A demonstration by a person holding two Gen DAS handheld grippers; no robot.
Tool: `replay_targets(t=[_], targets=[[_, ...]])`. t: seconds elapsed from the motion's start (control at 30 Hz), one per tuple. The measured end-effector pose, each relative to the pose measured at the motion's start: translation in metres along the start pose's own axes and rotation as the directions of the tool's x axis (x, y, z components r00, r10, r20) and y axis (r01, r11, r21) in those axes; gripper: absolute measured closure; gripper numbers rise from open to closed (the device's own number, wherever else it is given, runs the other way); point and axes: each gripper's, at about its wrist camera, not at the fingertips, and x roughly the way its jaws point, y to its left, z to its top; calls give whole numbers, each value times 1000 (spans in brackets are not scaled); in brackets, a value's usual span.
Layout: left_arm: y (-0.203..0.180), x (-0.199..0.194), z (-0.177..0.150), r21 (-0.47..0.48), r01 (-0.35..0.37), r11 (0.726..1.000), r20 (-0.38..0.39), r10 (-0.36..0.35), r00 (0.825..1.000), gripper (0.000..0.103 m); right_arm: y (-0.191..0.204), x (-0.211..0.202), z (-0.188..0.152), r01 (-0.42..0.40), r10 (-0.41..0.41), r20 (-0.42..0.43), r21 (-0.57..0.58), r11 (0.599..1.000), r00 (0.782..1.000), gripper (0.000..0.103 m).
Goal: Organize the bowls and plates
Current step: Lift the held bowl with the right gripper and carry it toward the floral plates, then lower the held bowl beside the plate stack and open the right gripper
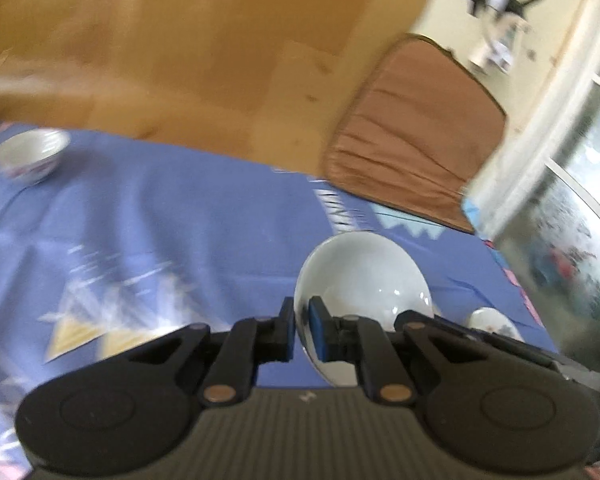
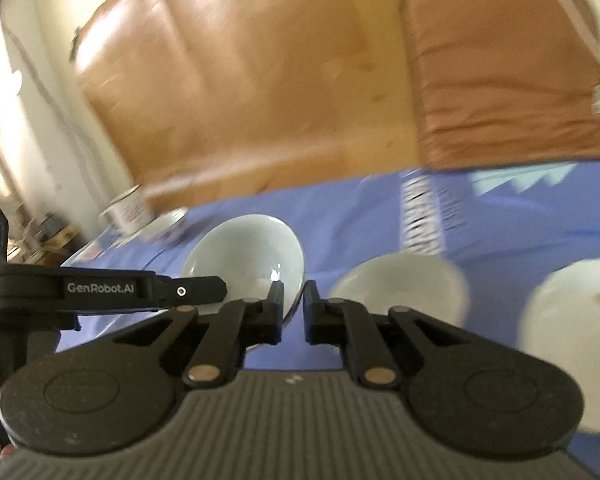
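Observation:
A pale glazed bowl point(image 1: 364, 276) hangs tilted over the blue cloth point(image 1: 160, 220). My left gripper point(image 1: 302, 330) is shut on its near left rim, with one blue pad inside the bowl and one outside. The right wrist view shows the same bowl point(image 2: 246, 252), and my right gripper point(image 2: 293, 308) is shut on its near right rim. There the left gripper point(image 2: 216, 285) reaches in from the left to the bowl's edge. A small patterned bowl point(image 1: 30, 156) sits at the far left of the cloth. To the right lie a white bowl point(image 2: 400, 288) and a white patterned dish point(image 2: 572, 340).
A large cardboard sheet point(image 1: 180, 48) and a brown cushion point(image 1: 416, 132) stand behind the cloth. A white printed mug point(image 2: 128, 208) and the small patterned bowl point(image 2: 168, 224) sit at the cloth's far left edge. A window point(image 1: 572, 240) is on the right.

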Motion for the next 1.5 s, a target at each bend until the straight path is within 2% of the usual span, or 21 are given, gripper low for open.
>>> replay_targets(t=[0.17,0.33,0.37,0.43,0.53,0.7,0.77,0.87,1.0,1.13,1.23,1.33,1.5], targets=[[-29,32,7,32,37,999,-45,-36,998,94,-30,-10,3,78,-80,35,40,996,996,91],[-39,54,3,46,13,999,-84,-9,996,93,-49,-5,-4,110,-112,18,75,991,994,91],[-41,56,2,53,-1,999,-78,5,997,92,-50,-3,-4,113,-115,16,78,990,993,91],[-43,57,2,64,-24,998,-68,28,997,84,-52,0,-6,121,-123,19,80,989,992,89],[-44,54,2,63,-23,998,-59,26,998,74,-52,1,-6,138,-142,39,84,987,989,87],[-39,40,5,66,-35,997,0,35,999,70,-54,-2,-4,167,-174,61,104,980,983,75],[-31,32,7,53,-48,997,30,46,999,70,-51,-8,-3,188,-198,100,99,977,975,68],[-11,18,8,23,-81,996,75,80,994,70,-41,-18,-1,190,-202,176,81,978,964,68],[29,1,7,-36,-163,986,122,166,979,70,-15,-25,2,155,-153,255,12,988,955,68],[75,-13,0,-105,-261,960,141,274,951,70,18,-17,0,87,-61,252,-94,992,966,68],[108,-25,-7,-153,-320,935,153,342,927,70,43,-2,-6,29,5,202,-165,986,979,68],[132,-32,-12,-169,-374,912,164,400,902,70,60,17,-12,-35,58,123,-187,982,991,68],[162,-36,-19,-188,-426,885,160,455,876,70,80,45,-17,-104,106,2,-187,977,994,68]])
